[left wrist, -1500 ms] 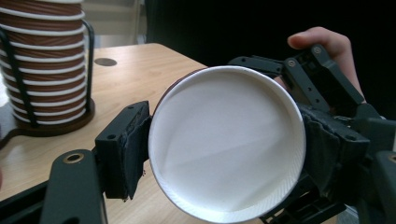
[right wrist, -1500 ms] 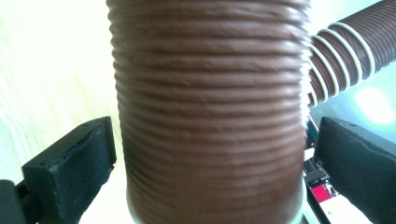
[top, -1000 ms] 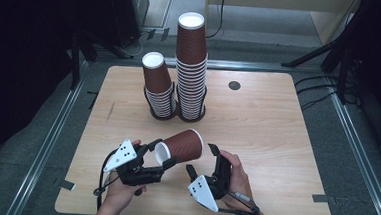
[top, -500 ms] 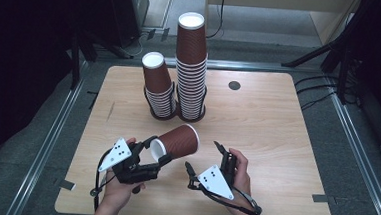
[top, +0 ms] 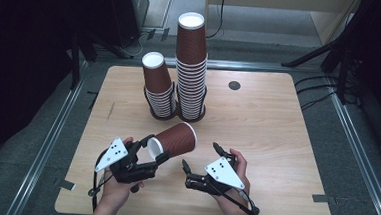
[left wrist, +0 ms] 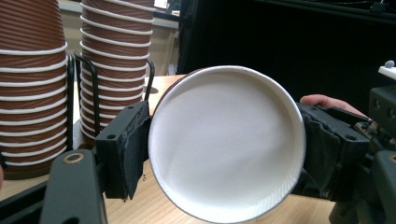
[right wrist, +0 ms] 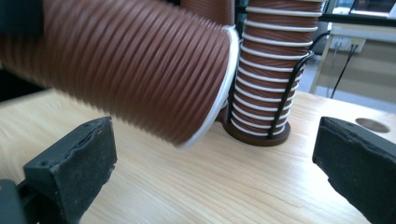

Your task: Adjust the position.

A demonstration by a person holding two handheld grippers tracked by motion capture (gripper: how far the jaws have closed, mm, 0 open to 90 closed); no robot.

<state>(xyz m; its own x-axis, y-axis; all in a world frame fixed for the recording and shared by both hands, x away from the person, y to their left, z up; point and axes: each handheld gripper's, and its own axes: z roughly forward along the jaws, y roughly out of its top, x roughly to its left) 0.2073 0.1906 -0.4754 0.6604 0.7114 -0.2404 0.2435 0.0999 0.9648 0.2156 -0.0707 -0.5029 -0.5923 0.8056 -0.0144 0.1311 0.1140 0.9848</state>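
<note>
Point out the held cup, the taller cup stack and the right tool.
held cup (top: 176,139): high view, on its ribbed brown side.
taller cup stack (top: 191,67): high view, on the stack's upper ribbed wall.
right tool (top: 200,155): high view, midway between its open fingertips.

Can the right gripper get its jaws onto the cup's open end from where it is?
Probably yes: the right gripper is open beside the cup, whose rim hangs just ahead with nothing between.
</note>
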